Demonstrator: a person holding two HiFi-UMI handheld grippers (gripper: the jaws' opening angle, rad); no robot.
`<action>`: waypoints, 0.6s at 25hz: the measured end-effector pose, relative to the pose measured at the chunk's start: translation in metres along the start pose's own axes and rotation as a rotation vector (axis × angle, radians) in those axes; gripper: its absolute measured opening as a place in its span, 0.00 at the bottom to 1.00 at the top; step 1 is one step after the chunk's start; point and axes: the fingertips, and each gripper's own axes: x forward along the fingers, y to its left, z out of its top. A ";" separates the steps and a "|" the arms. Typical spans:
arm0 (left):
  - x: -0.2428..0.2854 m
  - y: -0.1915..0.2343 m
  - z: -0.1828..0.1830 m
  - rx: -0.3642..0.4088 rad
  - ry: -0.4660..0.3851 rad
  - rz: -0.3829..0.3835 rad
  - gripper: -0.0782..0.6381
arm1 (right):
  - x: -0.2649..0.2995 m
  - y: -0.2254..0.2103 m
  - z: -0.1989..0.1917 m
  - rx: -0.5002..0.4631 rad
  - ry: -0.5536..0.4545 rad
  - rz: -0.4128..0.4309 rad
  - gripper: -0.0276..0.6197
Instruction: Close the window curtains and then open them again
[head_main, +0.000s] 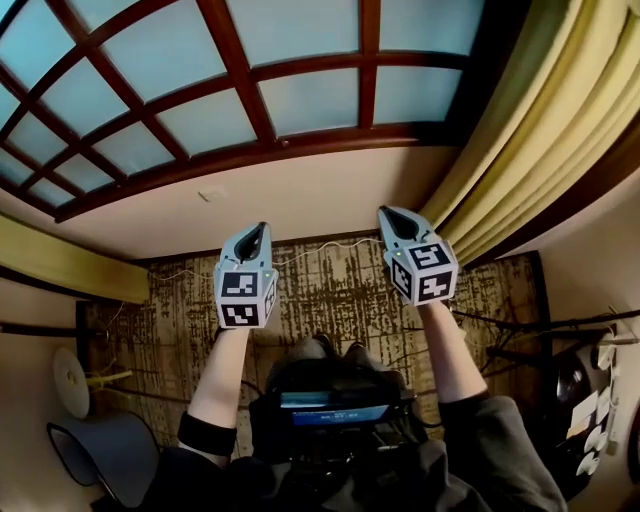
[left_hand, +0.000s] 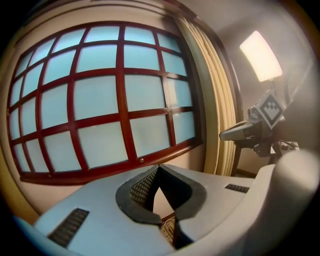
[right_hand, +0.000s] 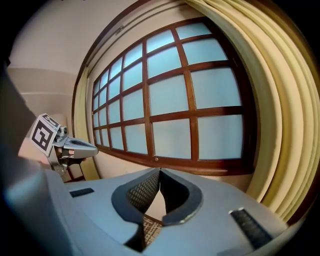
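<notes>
Left gripper (left_hand: 159, 166) closed; curtain (left_hand: 220, 125) apparently pleated.

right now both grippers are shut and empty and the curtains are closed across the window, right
The right curtain and left curtain are open, not closed: they hang gathered at the sides, leaving the window uncovered, as the right gripper view shows. The left gripper and right gripper are indeed shut and empty.

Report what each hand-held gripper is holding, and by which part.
Nothing is held. The left hand-held gripper and right hand-held gripper are both shut and empty, clear of the yellow curtain.
</notes>
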 end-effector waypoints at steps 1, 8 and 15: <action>-0.002 0.002 -0.003 -0.002 0.001 0.011 0.11 | 0.001 0.001 -0.003 0.001 0.004 0.006 0.07; -0.026 0.032 -0.030 -0.010 0.027 0.049 0.11 | 0.009 0.024 -0.034 0.037 0.050 0.016 0.07; -0.052 0.088 -0.065 -0.024 0.044 0.018 0.11 | 0.030 0.077 -0.053 0.097 0.090 -0.006 0.07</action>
